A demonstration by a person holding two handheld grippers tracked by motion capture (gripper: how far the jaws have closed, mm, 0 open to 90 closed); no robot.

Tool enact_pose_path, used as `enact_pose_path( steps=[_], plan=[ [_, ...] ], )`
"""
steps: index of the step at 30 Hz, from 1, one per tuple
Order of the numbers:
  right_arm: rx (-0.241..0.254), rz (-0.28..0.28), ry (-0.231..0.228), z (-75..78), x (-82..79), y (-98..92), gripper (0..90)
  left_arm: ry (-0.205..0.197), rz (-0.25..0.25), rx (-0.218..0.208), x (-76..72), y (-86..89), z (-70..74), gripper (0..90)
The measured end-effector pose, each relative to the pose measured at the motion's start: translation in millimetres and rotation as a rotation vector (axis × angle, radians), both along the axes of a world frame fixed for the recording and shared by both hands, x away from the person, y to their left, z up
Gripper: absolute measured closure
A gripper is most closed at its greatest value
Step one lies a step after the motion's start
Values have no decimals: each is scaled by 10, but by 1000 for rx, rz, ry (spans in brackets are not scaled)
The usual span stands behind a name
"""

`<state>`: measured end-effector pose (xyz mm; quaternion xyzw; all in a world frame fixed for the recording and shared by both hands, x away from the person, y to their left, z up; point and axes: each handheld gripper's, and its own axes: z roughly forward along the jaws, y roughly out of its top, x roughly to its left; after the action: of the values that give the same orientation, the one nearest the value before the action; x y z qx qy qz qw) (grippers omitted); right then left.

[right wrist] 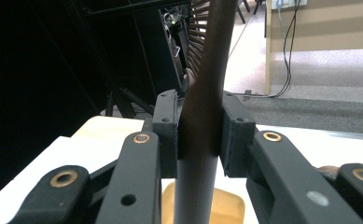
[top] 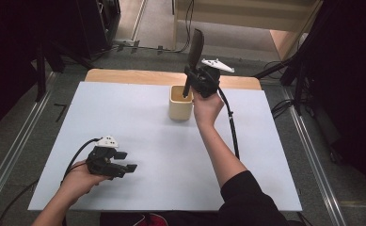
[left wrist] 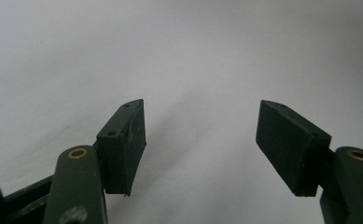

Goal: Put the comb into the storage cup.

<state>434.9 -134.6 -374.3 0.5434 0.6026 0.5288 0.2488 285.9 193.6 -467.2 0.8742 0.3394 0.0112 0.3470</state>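
A: Dark and slotted, the spatula [top: 194, 51] is clamped by the right tongs [top: 193, 77], its lower end inside the cream cup [top: 180, 103].

B: And the left tongs [top: 124, 161]?

A: Held spread apart, nothing gripped, low over the white worktop [top: 138, 117].

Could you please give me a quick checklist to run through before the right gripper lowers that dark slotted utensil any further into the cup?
1. Right gripper clamped on the utensil handle: ok, both jaws press its sides in the right gripper view.
2. Utensil's lower end over the cup opening: ok, the tip sits at the rim.
3. Cup upright on the table: ok.
4. Cup empty inside: cannot tell, its interior is hidden.
5. Left gripper away from the cup: ok, open, holding nothing, near the table's front left.
6. Utensil vertical: not ok, it leans slightly.
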Motion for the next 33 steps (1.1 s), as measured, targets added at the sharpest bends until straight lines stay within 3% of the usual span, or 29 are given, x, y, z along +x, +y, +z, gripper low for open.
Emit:
enact_pose_path(
  steps=[33],
  plan=[
    [-24, -1, 33, -182, 79, 110, 698, -3, -3, -5, -7, 1, 17, 344]
  ],
)
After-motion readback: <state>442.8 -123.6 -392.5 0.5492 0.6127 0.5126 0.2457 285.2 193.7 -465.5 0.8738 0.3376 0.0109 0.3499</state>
